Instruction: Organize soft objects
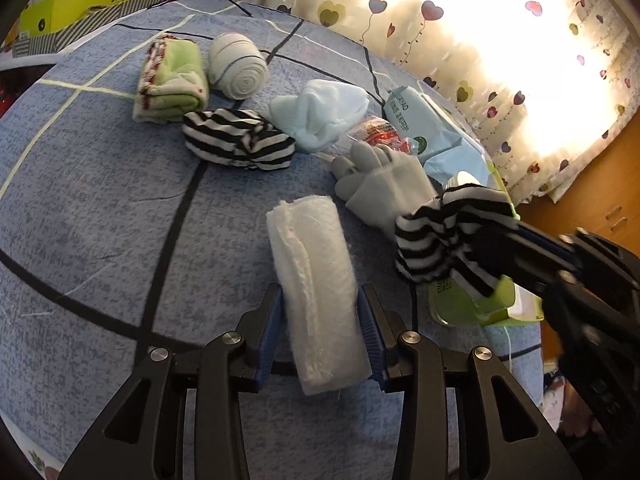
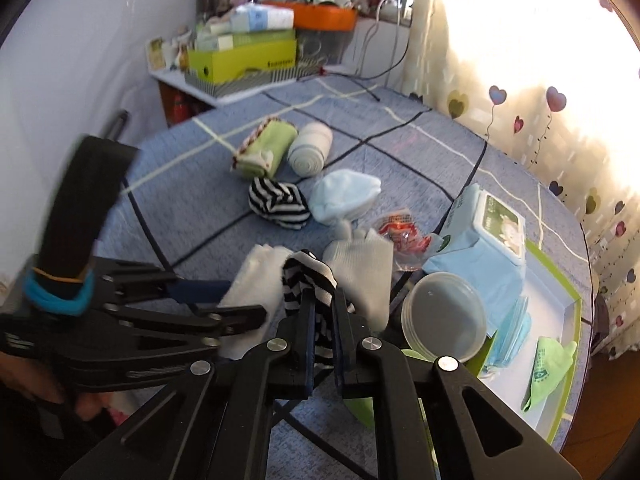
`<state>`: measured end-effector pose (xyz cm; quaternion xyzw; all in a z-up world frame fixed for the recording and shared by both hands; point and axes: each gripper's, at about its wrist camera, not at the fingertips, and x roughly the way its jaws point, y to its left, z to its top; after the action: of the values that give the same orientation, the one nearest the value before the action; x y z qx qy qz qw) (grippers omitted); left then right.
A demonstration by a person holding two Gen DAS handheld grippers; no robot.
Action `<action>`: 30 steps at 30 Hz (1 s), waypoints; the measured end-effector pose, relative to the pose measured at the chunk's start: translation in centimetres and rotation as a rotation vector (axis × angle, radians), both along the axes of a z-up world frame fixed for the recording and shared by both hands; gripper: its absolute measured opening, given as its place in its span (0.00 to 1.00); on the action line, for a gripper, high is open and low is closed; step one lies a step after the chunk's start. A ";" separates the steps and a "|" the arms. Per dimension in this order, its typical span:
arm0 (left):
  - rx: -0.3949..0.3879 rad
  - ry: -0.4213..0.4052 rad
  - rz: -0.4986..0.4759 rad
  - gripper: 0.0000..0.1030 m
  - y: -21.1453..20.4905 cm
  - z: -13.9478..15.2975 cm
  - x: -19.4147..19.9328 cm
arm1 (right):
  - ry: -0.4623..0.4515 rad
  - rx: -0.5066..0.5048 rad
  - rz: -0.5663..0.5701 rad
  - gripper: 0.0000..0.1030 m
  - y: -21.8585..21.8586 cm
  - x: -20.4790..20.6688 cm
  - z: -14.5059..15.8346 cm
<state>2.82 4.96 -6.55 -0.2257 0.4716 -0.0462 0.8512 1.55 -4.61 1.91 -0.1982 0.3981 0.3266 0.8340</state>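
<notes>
A white rolled cloth [image 1: 308, 248] lies on the blue bedcover [image 1: 100, 220], between the fingers of my left gripper [image 1: 320, 292], which is open around it. My right gripper [image 2: 324, 294] is shut on a black-and-white striped sock [image 2: 308, 276], held a little above the bed. In the left wrist view it comes in from the right [image 1: 480, 248] with the striped sock [image 1: 432, 240] bunched at its tip. A grey glove [image 1: 384, 184] lies just beyond. Further back lie a second striped bundle [image 1: 240, 140], a light blue hat [image 1: 320, 112], a folded green towel [image 1: 170, 80] and a cream roll [image 1: 240, 68].
A green-rimmed tray [image 2: 572, 308] at the bed's right edge holds a wet-wipes pack [image 2: 492, 232], a clear plastic tub [image 2: 444, 316] and a green cloth [image 2: 548, 368]. A red wrapper [image 2: 400, 236] lies beside it. A cluttered side table with a green box [image 2: 240, 60] stands at the head; a heart-print curtain [image 2: 560, 120] hangs to the right.
</notes>
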 end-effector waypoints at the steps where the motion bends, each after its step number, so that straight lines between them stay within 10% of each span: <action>1: 0.003 0.001 -0.007 0.38 -0.3 0.0 0.1 | 0.000 0.010 0.001 0.07 -0.1 0.0 0.2; 30: 0.084 -0.174 -0.006 0.26 -0.7 6.3 -1.3 | -0.108 0.210 -0.076 0.07 -5.2 -1.7 5.6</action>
<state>1.56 4.22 -0.23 -0.1834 0.3980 -0.0485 0.8975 -0.11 -9.78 7.51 -0.1119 0.3236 0.3234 0.8821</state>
